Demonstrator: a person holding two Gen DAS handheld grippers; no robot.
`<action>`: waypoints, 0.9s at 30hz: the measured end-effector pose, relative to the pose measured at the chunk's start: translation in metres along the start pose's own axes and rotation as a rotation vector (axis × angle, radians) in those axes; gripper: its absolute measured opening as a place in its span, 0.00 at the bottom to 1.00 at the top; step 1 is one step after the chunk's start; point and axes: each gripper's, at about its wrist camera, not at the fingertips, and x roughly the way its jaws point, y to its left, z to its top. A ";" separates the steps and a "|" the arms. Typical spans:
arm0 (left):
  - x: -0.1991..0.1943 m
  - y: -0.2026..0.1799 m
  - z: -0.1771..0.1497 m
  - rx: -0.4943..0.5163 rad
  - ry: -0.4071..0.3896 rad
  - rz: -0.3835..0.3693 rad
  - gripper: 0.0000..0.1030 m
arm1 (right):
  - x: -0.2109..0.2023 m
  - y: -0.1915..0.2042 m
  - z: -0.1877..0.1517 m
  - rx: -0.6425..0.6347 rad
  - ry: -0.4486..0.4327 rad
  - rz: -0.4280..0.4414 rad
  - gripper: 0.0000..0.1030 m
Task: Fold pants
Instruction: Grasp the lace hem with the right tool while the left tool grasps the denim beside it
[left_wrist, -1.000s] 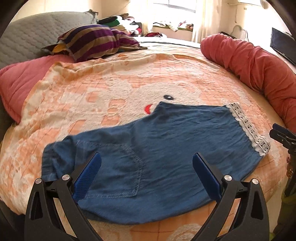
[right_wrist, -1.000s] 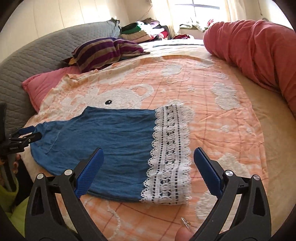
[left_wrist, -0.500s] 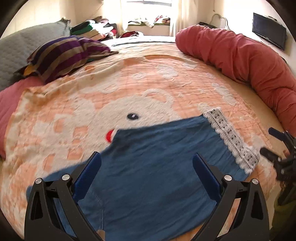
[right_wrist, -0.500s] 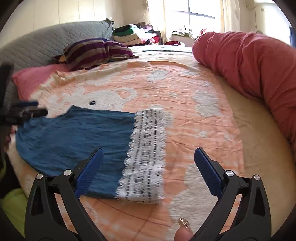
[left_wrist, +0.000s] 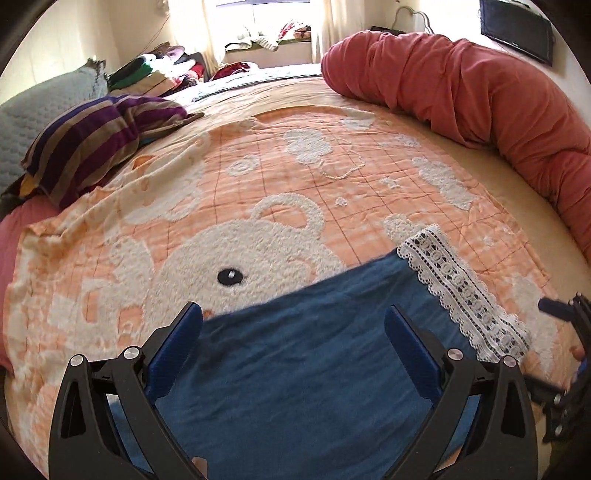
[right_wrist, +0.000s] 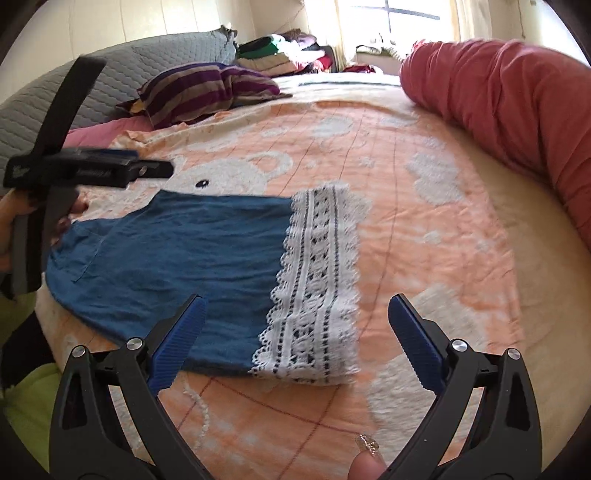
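Blue denim pants (left_wrist: 314, 369) with a white lace hem (left_wrist: 461, 291) lie flat on the orange bear blanket (left_wrist: 258, 166). My left gripper (left_wrist: 291, 310) hovers open over the middle of the blue cloth, nothing between its fingers. Seen from the right wrist, the same pants (right_wrist: 184, 251) stretch leftward from the lace hem (right_wrist: 321, 288). My right gripper (right_wrist: 297, 299) is open just in front of that hem, holding nothing. The left gripper (right_wrist: 147, 170) shows side-on above the waist end, held by a hand. The right gripper (left_wrist: 565, 332) peeks in at the left view's right edge.
A long red bolster (left_wrist: 480, 81) runs along the bed's right side. A striped pillow (left_wrist: 92, 147) and a grey quilted headboard (right_wrist: 110, 85) sit at the left. Folded clothes (left_wrist: 159, 74) are piled near the window. Bare blanket lies beyond the pants.
My left gripper has swung from the waist and pocket end toward the middle of the pants. In the right wrist view it has risen. The pants have not shifted.
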 end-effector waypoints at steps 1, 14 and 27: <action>0.005 -0.002 0.003 0.004 0.003 -0.007 0.96 | 0.003 -0.001 -0.002 0.008 0.007 -0.001 0.90; 0.088 -0.033 0.034 -0.012 0.102 -0.167 0.95 | 0.030 -0.019 -0.023 0.122 0.071 0.051 0.90; 0.136 -0.064 0.030 0.016 0.159 -0.376 0.66 | 0.034 -0.029 -0.022 0.176 0.033 0.094 0.52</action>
